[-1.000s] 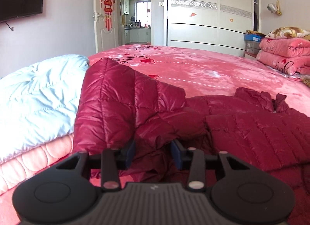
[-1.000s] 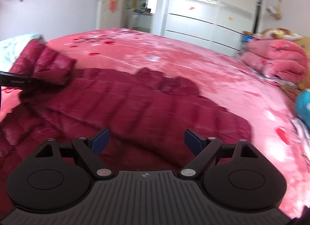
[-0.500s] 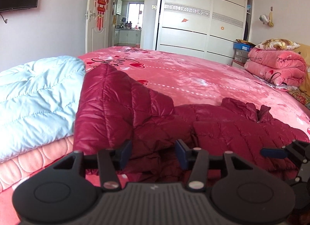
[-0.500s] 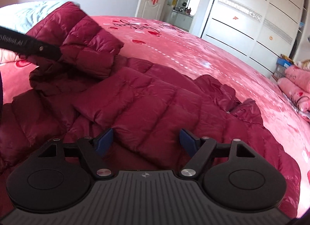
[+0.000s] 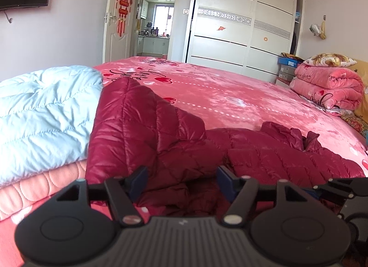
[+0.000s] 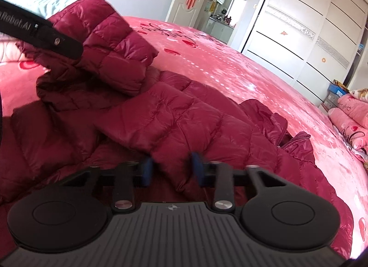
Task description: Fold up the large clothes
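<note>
While the dark red quilted puffer jacket (image 6: 174,115) is lying spread across the pink plush bedspread printed with red hearts (image 5: 230,99), both grippers are working at its near edge. One padded section of the jacket is standing folded up at the left, leaning against a pale blue quilted duvet (image 5: 43,115) that is sitting on top of a stack with a salmon-pink stitched quilt (image 5: 39,186) under it.

Left gripper (image 5: 181,180): jaws standing apart, blue pads on either side of a loose bunch of the jacket's fabric, not pinching it.

Right gripper (image 6: 172,169): jaws drawn narrow, blue pads blurred, closing on a fold at the jacket's edge; fabric is sitting between them, but a firm clamp cannot be told from the blur.

From the right wrist view, the left gripper's black body is hanging over the raised section.

Background: white sliding-door wardrobe (image 5: 243,25), rolled pink blankets (image 5: 329,90) stacked at the right side of the bed.
</note>
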A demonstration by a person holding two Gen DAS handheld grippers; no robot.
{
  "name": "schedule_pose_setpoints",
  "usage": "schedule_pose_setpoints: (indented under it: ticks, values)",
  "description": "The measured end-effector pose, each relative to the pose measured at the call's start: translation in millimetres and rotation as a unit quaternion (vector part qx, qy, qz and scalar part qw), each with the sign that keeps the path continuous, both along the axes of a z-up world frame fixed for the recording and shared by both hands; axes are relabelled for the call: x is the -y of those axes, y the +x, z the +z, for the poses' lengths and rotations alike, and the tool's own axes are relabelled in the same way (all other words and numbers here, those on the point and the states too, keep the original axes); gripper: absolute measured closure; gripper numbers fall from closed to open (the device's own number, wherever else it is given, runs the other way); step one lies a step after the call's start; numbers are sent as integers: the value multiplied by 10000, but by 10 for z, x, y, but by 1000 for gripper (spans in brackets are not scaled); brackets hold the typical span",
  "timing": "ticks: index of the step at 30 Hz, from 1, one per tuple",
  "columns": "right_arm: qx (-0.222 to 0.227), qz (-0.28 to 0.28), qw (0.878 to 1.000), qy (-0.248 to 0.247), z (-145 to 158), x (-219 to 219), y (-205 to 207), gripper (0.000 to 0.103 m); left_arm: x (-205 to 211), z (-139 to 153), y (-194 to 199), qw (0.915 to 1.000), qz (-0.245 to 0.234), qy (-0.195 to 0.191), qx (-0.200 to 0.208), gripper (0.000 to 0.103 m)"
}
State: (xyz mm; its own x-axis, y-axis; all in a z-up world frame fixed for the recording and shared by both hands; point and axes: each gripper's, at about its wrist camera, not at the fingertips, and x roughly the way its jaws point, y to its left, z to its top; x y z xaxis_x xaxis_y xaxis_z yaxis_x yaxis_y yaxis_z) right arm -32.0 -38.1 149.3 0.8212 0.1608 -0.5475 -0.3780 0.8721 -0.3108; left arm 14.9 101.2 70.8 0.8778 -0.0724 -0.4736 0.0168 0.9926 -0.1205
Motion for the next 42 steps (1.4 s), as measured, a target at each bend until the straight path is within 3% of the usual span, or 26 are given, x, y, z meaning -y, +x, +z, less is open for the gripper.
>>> schedule_pose_setpoints:
  ticks: [3,8,12,16,23,31,36,39,42]
  values:
    - [85,-264,9995,134,66,82,0,96,5,9,-13,10000,67,-61,31,31]
    - [303,-911,9942,493,297,465,-70,99,31,124,-55,9994,173,-261,176,24]
    - [595,-1606,9821,788,523,862,-216,100,57,298,-133,9988,135,-346,320,22]
    - [853,-2303,9647,953,656,1310,-433,100,81,519,-221,9990,281,-95,341,22]
    - [1135,-3509,9174,1494,738,2164,-851,100,-83,917,-511,9949,663,707,272,22]
    - [1350,-4436,8661,1865,499,2868,-1114,100,-370,1692,-876,9730,1338,1802,537,22]
    - [1466,-4953,8300,2103,397,3339,-1300,100,-496,2153,-1123,9530,1859,2267,768,22]
    - [1612,-5132,8216,1889,383,3533,-1346,100,-490,2347,-1268,9428,2062,2462,893,22]
    - [1703,-5308,8056,2004,397,3762,-1391,100,-428,2519,-1414,9317,2191,2724,988,22]
